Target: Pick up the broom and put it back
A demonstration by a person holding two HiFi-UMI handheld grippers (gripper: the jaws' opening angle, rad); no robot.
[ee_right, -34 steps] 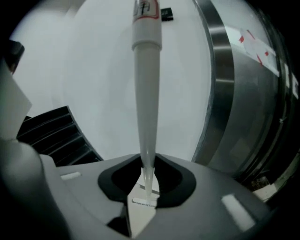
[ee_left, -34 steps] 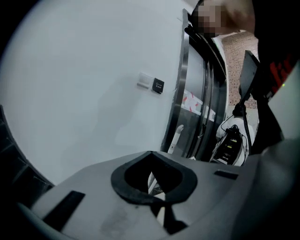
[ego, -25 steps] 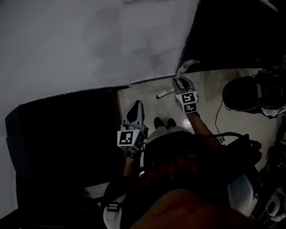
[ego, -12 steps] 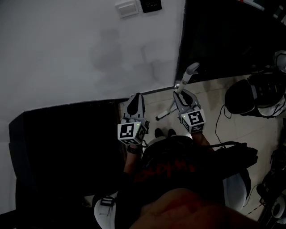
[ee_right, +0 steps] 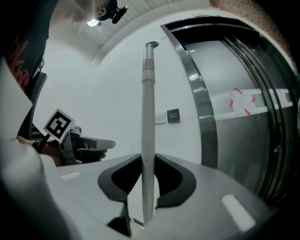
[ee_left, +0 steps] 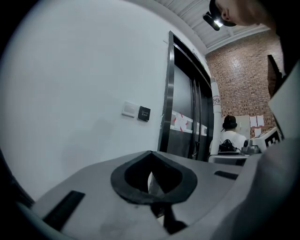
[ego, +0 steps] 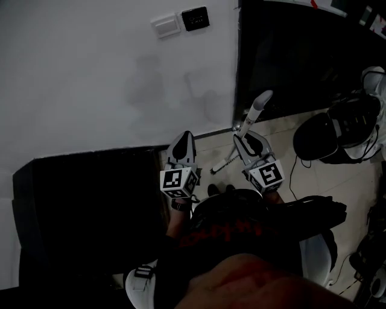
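The broom's pale grey handle [ee_right: 148, 117] stands upright between the jaws of my right gripper [ee_right: 147, 187], which is shut on it. In the head view the handle's top [ego: 258, 105] sticks up past my right gripper [ego: 244, 139], and its lower part [ego: 224, 164] slants down to the tiled floor; the broom head is hidden. My left gripper [ego: 183, 140] is held level to the left of the broom, near the white wall. Its jaws [ee_left: 151, 178] are shut with nothing between them.
A white switch plate [ego: 164, 25] and a black panel [ego: 195, 18] sit on the wall. Dark metal doors [ego: 289, 54] stand right of it. A black block [ego: 90, 205] fills the left floor. A black bag [ego: 316, 137] and cables lie at right. A person [ee_left: 229, 136] stands far off.
Both grippers have come up, the right one more, lifting the broom handle to a more upright stand. The wall switches have come into the head view.
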